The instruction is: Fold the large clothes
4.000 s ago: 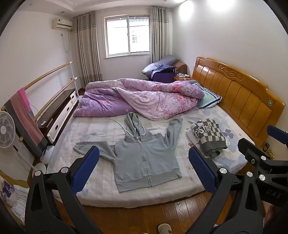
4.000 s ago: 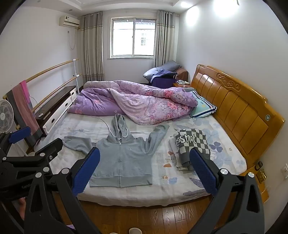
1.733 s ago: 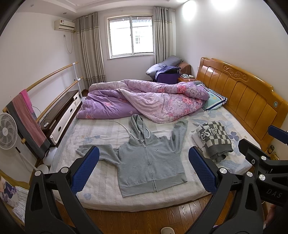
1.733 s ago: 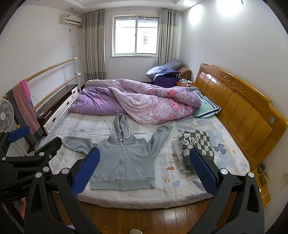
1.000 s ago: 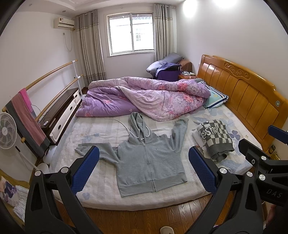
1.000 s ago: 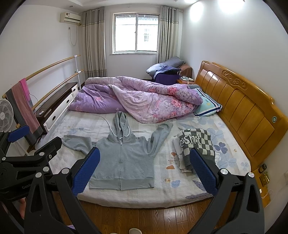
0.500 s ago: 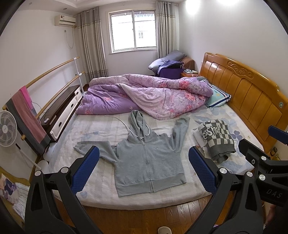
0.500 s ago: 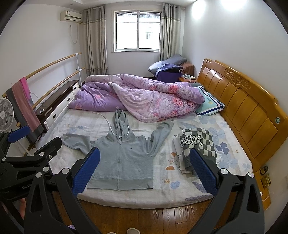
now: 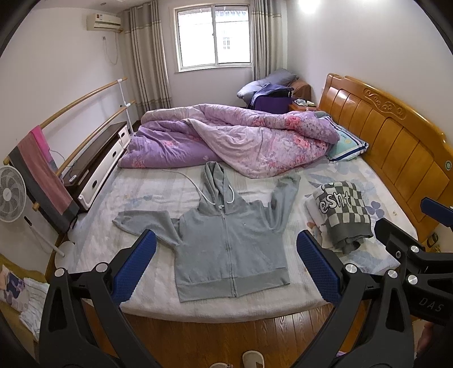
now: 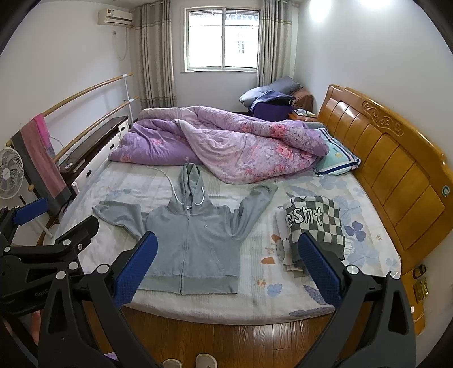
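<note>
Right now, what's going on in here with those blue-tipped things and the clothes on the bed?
A person stands at the foot of the bed, holding a pair of tongs in each hand. Both the left tongs and right tongs are open and empty, held short of the bed. A grey hoodie lies spread flat, zipped, not yet folded. A checkered sweater sits already folded to its right.

It is a home bedroom: a bed [image 9: 368,175] with wooden headboard [image 9: 390,136], a purple quilt [image 9: 240,138], curtains [image 9: 147,53] and an air conditioner [image 9: 103,22].
</note>
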`<state>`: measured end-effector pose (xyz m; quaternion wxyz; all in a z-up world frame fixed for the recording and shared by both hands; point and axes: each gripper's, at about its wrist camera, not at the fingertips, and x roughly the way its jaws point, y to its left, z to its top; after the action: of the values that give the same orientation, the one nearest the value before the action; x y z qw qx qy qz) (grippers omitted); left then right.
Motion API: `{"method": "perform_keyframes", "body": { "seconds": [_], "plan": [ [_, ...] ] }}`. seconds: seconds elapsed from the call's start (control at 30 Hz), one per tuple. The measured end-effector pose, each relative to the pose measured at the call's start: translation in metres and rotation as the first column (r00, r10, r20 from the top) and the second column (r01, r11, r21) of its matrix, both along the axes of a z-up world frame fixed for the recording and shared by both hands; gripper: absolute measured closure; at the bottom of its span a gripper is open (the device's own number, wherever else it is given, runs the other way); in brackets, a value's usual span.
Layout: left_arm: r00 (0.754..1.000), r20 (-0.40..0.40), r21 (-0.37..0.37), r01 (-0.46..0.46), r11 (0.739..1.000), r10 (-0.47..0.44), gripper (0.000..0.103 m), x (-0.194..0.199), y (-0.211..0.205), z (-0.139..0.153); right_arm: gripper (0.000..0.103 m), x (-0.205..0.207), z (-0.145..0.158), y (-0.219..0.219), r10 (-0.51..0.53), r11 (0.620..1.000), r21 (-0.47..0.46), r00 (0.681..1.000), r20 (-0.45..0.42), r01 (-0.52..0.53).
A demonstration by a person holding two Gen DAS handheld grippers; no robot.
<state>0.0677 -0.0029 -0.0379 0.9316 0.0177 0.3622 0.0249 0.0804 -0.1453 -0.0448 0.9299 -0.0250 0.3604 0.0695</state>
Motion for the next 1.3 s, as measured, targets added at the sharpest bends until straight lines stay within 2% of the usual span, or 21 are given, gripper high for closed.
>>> {"method": "perform_keyframes", "body": {
  "seconds": [0.23, 0.43, 0.7, 1.07, 1.3],
  "plan": [
    [0.998, -0.053, -0.006, -0.025, 1.000, 0.025, 0.004, 0.025, 0.005, -0.008, 0.007, 0.021, -0.006, 0.007, 0.040, 0.999, -0.008, 0.999, -0.035, -0.041],
    [0.995, -0.083, 0.003, -0.057, 0.998, 0.057, 0.004, 0.050, 0.031, -0.016, 0.007, 0.051, -0.015, 0.036, 0.078, 0.997, 0.003, 0.995, -0.068, -0.078],
    [0.993, -0.104, -0.019, -0.049, 0.999, 0.047, 0.004, 0.098, 0.094, -0.026, 0.007, 0.099, -0.019, 0.094, 0.064, 0.998, -0.012, 0.994, -0.088, -0.065],
    [0.993, -0.111, -0.007, 0.030, 1.000, -0.031, 0.004, 0.170, 0.177, -0.024, 0.007, 0.156, -0.021, 0.161, -0.013, 1.000, 0.011, 0.993, -0.117, 0.014],
    [0.990, -0.143, -0.042, 0.000, 0.999, -0.006, 0.004, 0.204, 0.208, -0.039, 0.007, 0.200, -0.034, 0.186, 0.018, 1.000, 0.008, 0.986, -0.165, -0.017]
  ]
}}
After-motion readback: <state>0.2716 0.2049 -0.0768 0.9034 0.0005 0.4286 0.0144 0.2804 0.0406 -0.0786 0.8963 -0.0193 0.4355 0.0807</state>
